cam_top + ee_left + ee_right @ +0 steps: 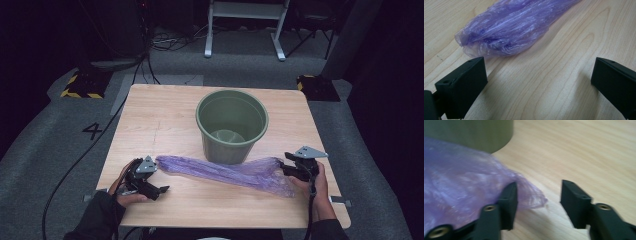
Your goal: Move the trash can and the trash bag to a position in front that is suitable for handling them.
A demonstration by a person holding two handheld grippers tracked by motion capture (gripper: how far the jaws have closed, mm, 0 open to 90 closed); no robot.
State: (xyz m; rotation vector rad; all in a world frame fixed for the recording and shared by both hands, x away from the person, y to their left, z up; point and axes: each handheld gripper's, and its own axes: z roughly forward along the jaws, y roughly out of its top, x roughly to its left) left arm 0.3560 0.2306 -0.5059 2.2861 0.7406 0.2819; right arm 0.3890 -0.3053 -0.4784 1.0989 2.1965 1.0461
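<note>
In the high view a wooden surface (165, 120) carries a green bucket (232, 125) standing upright toward its far middle, and a crumpled purple plastic bag (225, 172) stretched in a long band across the near half, running from lower left up past the front of the bucket's base to the right. The left tongs (161, 190), held in a hand with a dark sleeve, sit at the near left corner with their tips just below the bag's left end and apart from it. The right tongs (283, 169) sit at the bag's right end, held by a hand at the right edge, their tips at the bunched plastic there. In the left gripper view the two black jaws stand wide apart over bare wood grain with nothing between them; the bag's (509, 30) left end lies ahead of them, close to the left jaw, though contact cannot be told. In the right gripper view the jaws stand parted with bare surface in the gap; the bag (461, 187) lies against the outer side of the left jaw, its wispy corner reaching slightly into the gap, and neither pad presses on it. The bucket's (469, 132) dark green wall rises just behind the plastic at the top left.
</note>
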